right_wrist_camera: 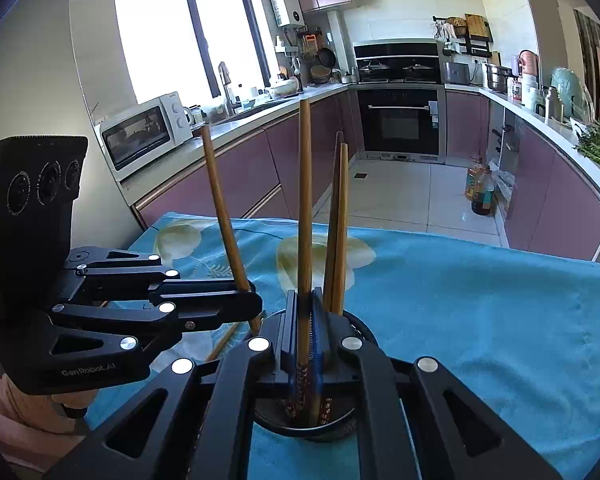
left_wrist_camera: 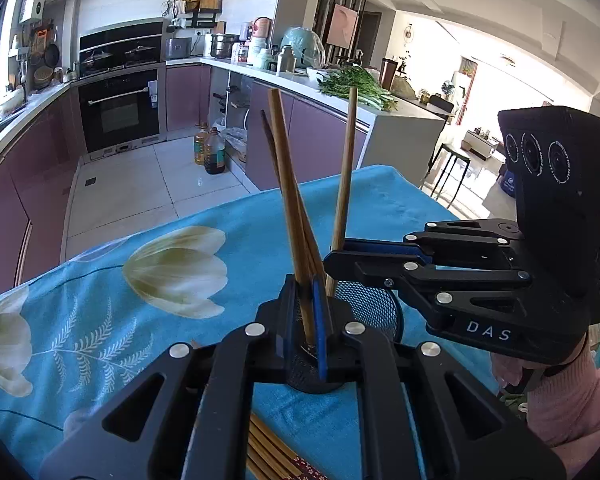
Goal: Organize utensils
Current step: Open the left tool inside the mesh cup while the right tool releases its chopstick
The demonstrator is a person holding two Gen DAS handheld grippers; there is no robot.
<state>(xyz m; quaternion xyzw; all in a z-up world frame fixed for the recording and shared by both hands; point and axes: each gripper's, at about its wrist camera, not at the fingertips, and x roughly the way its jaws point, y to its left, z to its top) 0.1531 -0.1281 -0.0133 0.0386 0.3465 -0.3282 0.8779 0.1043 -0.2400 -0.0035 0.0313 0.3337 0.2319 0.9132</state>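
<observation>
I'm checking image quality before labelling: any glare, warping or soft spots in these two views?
Left wrist view: the doorway is blown out, the counter bows, and the left gripper is soft. Right wrist view: the window glares white, while the chopsticks stay sharp.

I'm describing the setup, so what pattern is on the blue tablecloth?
The tablecloth is blue with large cream tulips and pale fern sprigs, clearest in the left wrist view.

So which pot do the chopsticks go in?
Find the blue flowered tablecloth. The round black wire-mesh cup stands on it between the two hand-held grippers, the only container there, with brown wooden chopsticks poking out.
</observation>
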